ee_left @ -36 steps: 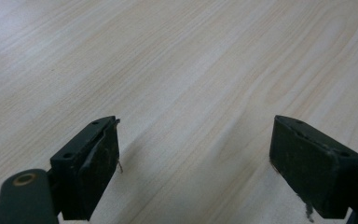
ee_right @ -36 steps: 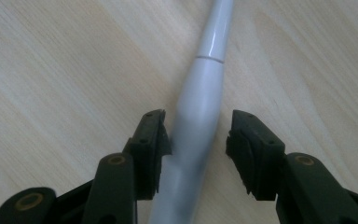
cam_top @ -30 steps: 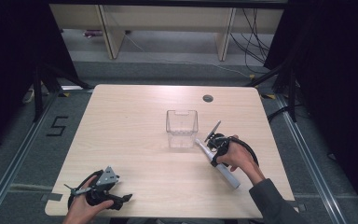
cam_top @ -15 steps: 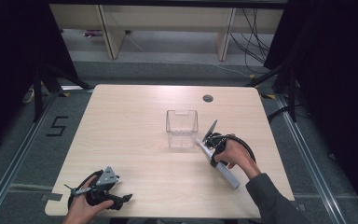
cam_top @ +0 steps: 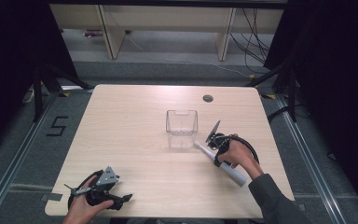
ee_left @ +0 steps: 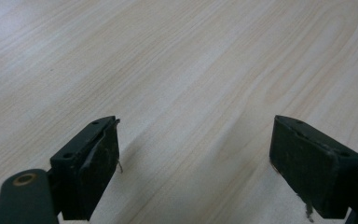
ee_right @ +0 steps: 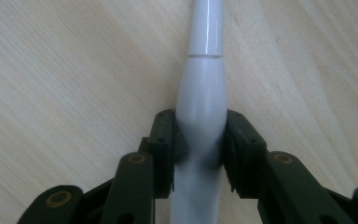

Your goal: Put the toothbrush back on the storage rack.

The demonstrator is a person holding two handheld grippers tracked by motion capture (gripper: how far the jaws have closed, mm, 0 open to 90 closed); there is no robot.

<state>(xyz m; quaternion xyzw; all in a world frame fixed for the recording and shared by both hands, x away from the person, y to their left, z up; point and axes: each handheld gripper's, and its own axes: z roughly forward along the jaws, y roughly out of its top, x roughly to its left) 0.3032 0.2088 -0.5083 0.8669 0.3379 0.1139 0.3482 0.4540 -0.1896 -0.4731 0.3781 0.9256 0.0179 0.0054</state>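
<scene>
White plastic handle, long and rounded (looks like an electric toothbrush body) (ee_right: 200,93), lies flat on the light wood worktop (cam_top: 130,121) at the right-front area, just right of and nearer the person than a clear plastic container (cam_top: 182,127). Handle runs diagonally: narrow end (cam_top: 199,147) points toward the container's near right corner, thick end (cam_top: 237,177) toward the worktop's front-right edge

Right tool (cam_top: 216,142): sits over the handle approx. mid-length, w/ the person's right hand (cam_top: 237,156) around it. Right gripper view: both black jaws stand one each side of the handle's widest part, pads touching its flanks, handle centred btwn them and extending fwd past the tips toward its narrow neck. Jaws have just been closing, w/ the handle btwn them; tool now gripping the handle. Handle appears to rest on the worktop

Left tool (cam_top: 100,191): at the front-left corner of the worktop, held in the left hand (cam_top: 81,210), well apart from handle and container. Left gripper view: jaws spread wide, bare wood btwn them; tool open, holding nothing

Container: upright, near worktop centre, apart from both tools
</scene>
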